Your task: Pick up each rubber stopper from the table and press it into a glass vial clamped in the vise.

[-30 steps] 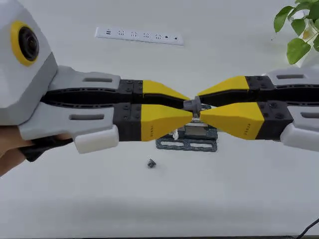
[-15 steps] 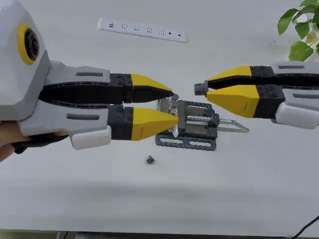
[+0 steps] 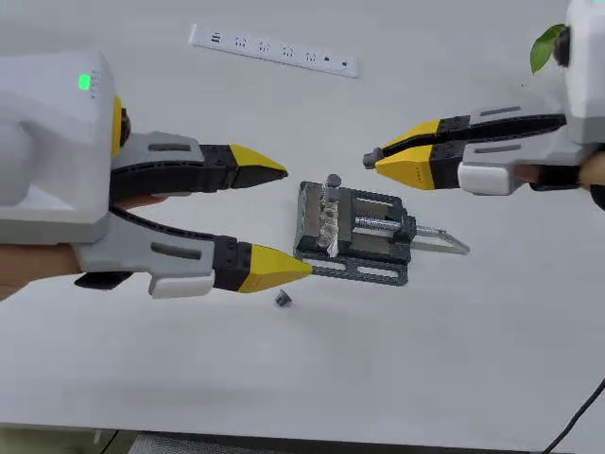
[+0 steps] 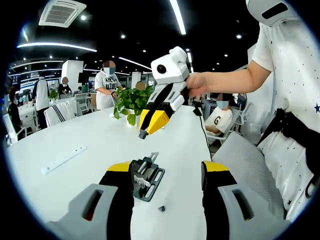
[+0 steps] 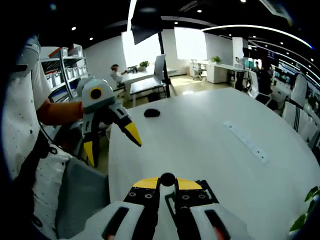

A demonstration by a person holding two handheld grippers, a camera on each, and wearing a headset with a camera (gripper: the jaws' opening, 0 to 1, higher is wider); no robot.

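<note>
Yellow-tipped, drawn apart after meeting over the vise: leaves rubber stopper pinched in closed right gripper at its 1 o'clock, left gripper gaping empty at 9 o'clock, handover seemingly done, pressing next.

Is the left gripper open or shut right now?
Open. The left gripper has its yellow fingers wide apart, holding nothing.

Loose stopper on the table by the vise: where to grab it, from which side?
Across its sides, from straight above, probably with the open left tool. The loose stopper lies small and low on the flat table, apart from the vise, so nothing blocks the jaws.
</note>
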